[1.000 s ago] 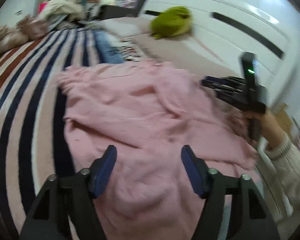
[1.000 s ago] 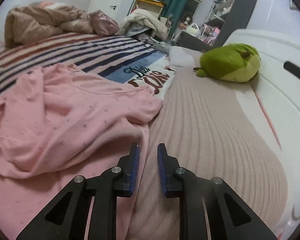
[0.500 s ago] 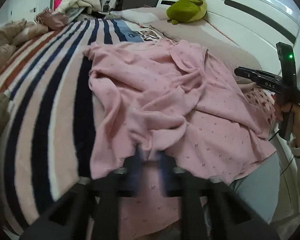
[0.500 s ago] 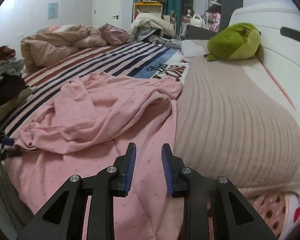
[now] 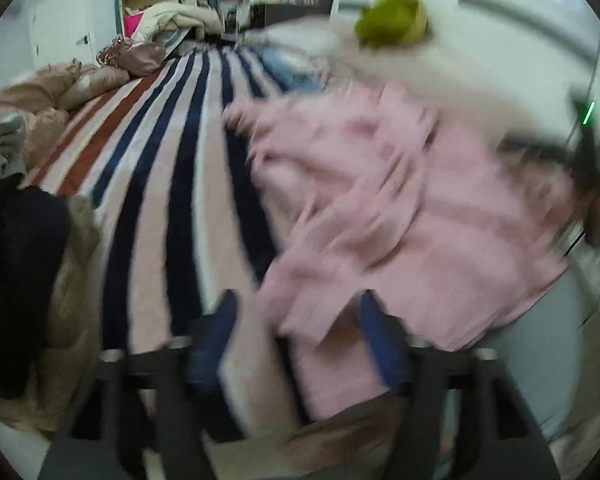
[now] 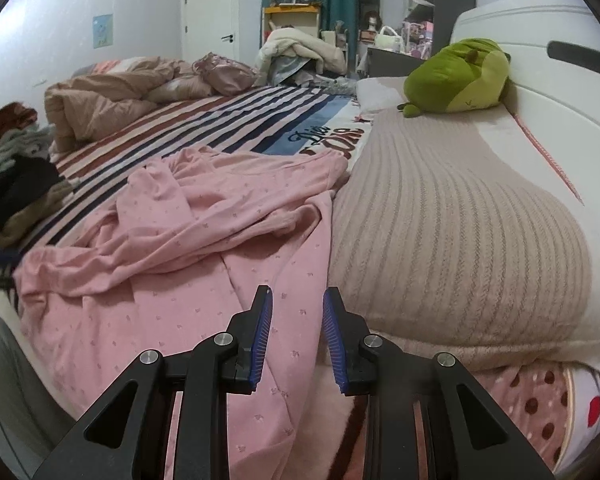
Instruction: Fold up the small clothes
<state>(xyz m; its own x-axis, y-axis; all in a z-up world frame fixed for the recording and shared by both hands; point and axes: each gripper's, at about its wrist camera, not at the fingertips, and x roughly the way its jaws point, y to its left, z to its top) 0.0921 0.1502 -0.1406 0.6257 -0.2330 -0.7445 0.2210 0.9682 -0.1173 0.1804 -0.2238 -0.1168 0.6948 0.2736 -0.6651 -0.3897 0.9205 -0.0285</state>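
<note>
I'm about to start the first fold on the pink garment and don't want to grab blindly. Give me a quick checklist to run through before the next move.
1. Left gripper free: ok; its jaws have just been opening, and the cloth between them looks unpinched.
2. Right gripper free: ok; narrow gap, nothing between the pads.
3. Pink dotted knit garment flat: not ok; bunched and creased on the striped bedspread.
4. Near hem within view: ok; it hangs over the bed's edge.
5. Folding space: ok; the green plush toy lies well away.
6. Left view sharp: not ok; blurred.
</note>
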